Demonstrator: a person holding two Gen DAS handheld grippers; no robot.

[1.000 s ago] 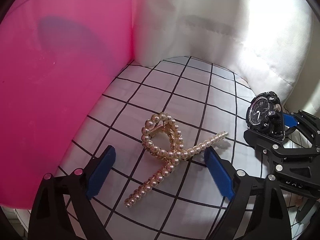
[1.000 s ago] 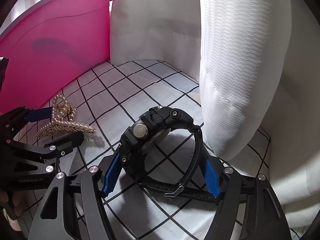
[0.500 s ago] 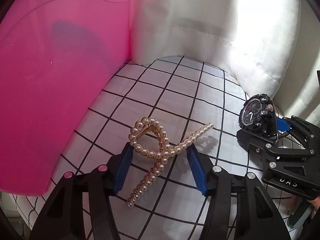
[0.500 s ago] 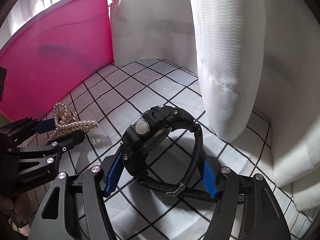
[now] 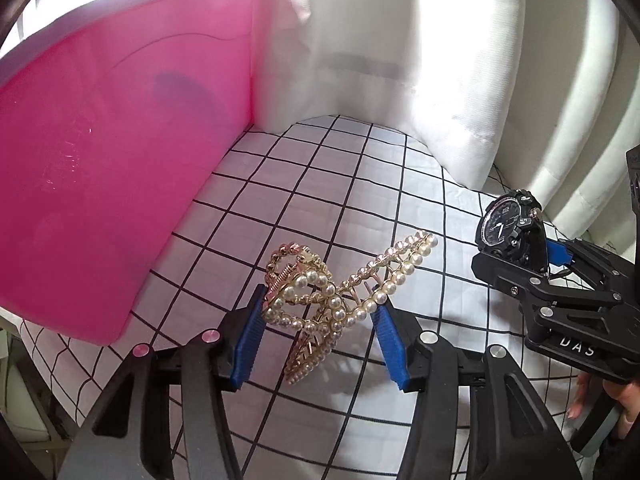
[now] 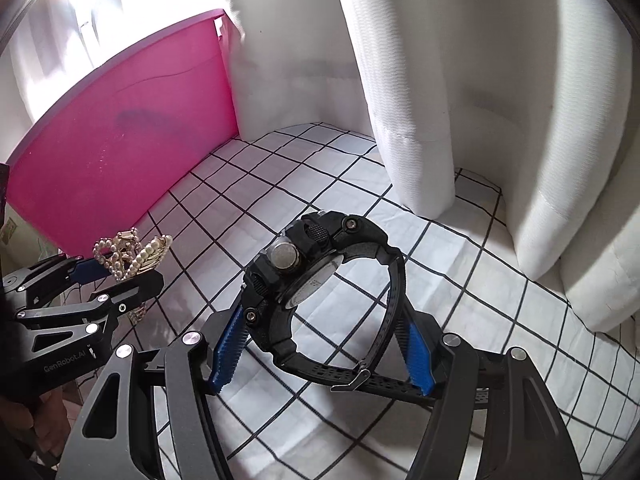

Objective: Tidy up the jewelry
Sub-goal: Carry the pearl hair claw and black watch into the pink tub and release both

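My left hand-held gripper (image 5: pixel 316 332) is clamped on the pearl hair claw (image 5: pixel 340 292), lifted off the checked cloth (image 5: pixel 320 184); my right hand-held gripper (image 6: pixel 320 348) grips the black watch (image 6: pixel 320 280). I'd carry both level toward the pink bin (image 5: pixel 120 160), squeezing steadily so the claw doesn't twist loose.

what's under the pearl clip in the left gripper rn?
Under the pearl hair clip, held by the left gripper, only checked cloth and the clip's shadow show. The cloth directly beneath its lower prong is hidden.
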